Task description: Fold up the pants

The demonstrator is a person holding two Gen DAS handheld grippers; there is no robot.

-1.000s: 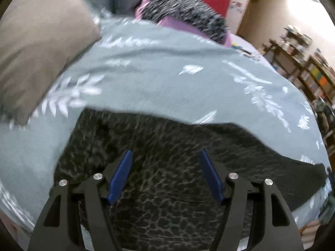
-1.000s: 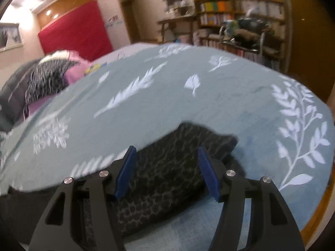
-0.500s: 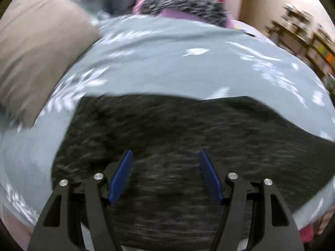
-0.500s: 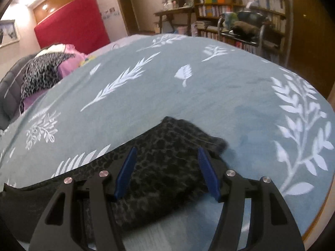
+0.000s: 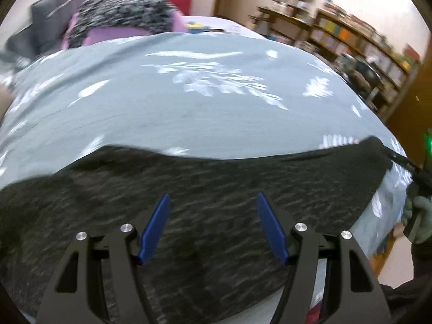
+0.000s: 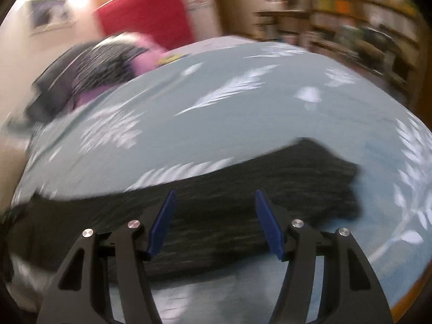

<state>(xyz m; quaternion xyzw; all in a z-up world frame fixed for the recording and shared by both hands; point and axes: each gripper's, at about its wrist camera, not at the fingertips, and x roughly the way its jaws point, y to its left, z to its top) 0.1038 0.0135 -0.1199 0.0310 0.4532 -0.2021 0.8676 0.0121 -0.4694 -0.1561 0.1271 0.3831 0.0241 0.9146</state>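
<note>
Dark leopard-print pants point(image 5: 210, 183) lie flat along the near edge of a grey-green bedspread with white leaf prints point(image 5: 189, 108). My left gripper point(image 5: 212, 202) is open and empty, hovering over the wide part of the pants. My right gripper point(image 6: 214, 199) is open and empty over the pants point(image 6: 283, 178), whose leg end lies to the right. In the left wrist view the right gripper and gloved hand point(image 5: 417, 216) show at the far right, by the leg end. Both views are motion-blurred.
A pile of black-and-white and pink bedding point(image 5: 118, 19) and a dark grey cushion point(image 5: 46, 24) sit at the far end of the bed. Bookshelves point(image 5: 351, 37) line the right wall. A red panel point(image 6: 145, 19) hangs on the far wall. The bed's wooden edge point(image 6: 413, 294) runs at right.
Both cameras have swung, the left one to the right and the right one to the left along the pants. The tan pillow has left the left wrist view. Both grippers stayed open.
</note>
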